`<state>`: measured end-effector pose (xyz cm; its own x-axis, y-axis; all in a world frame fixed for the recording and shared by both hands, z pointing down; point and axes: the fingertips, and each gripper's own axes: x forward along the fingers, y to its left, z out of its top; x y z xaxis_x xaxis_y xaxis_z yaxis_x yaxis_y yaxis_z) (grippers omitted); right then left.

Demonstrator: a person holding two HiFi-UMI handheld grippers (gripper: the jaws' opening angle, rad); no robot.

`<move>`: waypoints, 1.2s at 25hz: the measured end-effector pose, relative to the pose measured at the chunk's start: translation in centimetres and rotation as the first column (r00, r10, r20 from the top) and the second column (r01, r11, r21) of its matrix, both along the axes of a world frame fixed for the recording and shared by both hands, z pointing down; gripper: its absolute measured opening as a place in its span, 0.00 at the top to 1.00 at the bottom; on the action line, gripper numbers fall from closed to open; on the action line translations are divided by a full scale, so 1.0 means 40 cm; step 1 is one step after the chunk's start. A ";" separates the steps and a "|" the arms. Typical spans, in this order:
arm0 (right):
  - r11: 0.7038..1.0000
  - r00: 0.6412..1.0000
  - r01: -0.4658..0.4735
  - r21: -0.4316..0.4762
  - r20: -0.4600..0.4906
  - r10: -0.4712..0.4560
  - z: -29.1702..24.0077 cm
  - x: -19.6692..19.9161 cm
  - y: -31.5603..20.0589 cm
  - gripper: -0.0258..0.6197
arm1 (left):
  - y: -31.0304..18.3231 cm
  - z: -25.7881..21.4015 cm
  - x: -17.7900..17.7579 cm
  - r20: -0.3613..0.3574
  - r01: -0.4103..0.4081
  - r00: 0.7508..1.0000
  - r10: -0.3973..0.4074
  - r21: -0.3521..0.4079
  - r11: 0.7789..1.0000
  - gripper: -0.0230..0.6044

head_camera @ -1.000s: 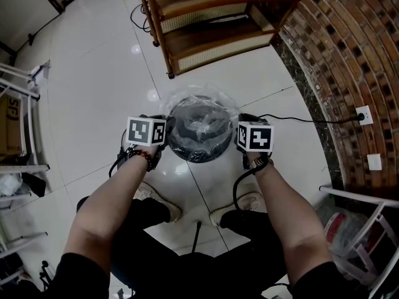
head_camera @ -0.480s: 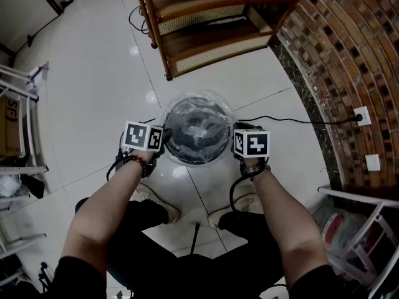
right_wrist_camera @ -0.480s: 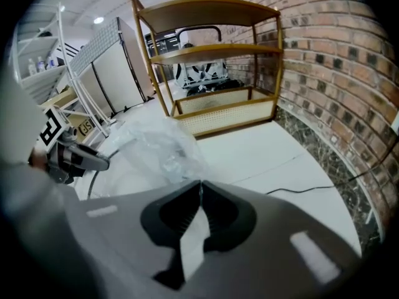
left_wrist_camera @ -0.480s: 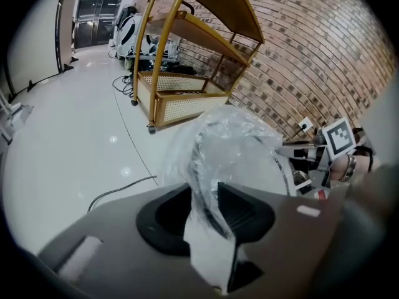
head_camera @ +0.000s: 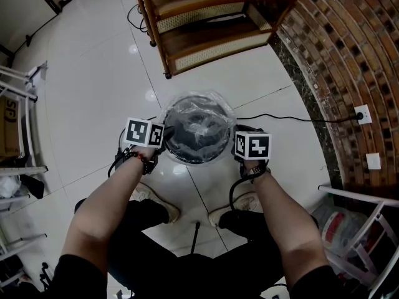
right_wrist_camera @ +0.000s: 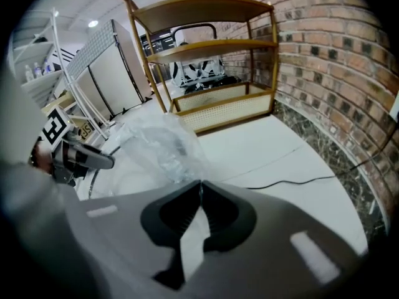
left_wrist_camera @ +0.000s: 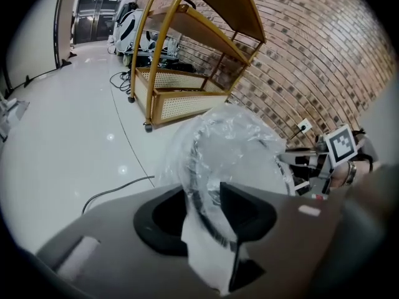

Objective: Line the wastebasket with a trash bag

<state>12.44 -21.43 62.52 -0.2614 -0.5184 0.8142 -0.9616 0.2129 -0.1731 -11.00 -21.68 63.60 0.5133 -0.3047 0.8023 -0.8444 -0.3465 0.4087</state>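
The round black wastebasket point(head_camera: 187, 153) stands on the white floor with a clear trash bag point(head_camera: 198, 124) crumpled inside and spread over its rim. My left gripper point(head_camera: 164, 136) is at the rim's left side. In the left gripper view its jaws point(left_wrist_camera: 203, 190) have just been opening, and the black rim point(left_wrist_camera: 198, 198) and bag film point(left_wrist_camera: 234, 139) pass loosely between them. My right gripper point(head_camera: 236, 137) sits at the rim's right side. Its tips point(right_wrist_camera: 199, 183) are shut, pinching the edge of the bag film point(right_wrist_camera: 163, 143).
A wooden shelf cart point(head_camera: 206, 23) stands just beyond the basket. A curved brick wall point(head_camera: 349, 55) runs along the right, with a socket point(head_camera: 362, 114) and a black cable point(head_camera: 293, 118) across the floor. White racks point(head_camera: 19, 123) stand at the left. The person's shoes point(head_camera: 159, 205) are close behind the basket.
The right gripper has sunk a little along the basket's right side, pulling the film down with it. The bag lies wider over the rim. The left gripper has stayed at the left rim.
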 end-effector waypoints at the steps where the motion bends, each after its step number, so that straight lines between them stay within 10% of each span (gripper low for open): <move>1: 1.000 1.000 -0.010 -0.003 0.007 0.010 0.002 0.003 0.005 0.95 | -0.004 -0.003 0.001 0.003 -0.006 1.000 0.006 0.006 1.000 0.71; 30: 0.997 0.996 -0.073 -0.011 0.053 0.073 0.051 0.001 -0.002 0.95 | -0.037 0.060 0.015 0.041 -0.058 0.997 0.060 -0.031 0.998 0.64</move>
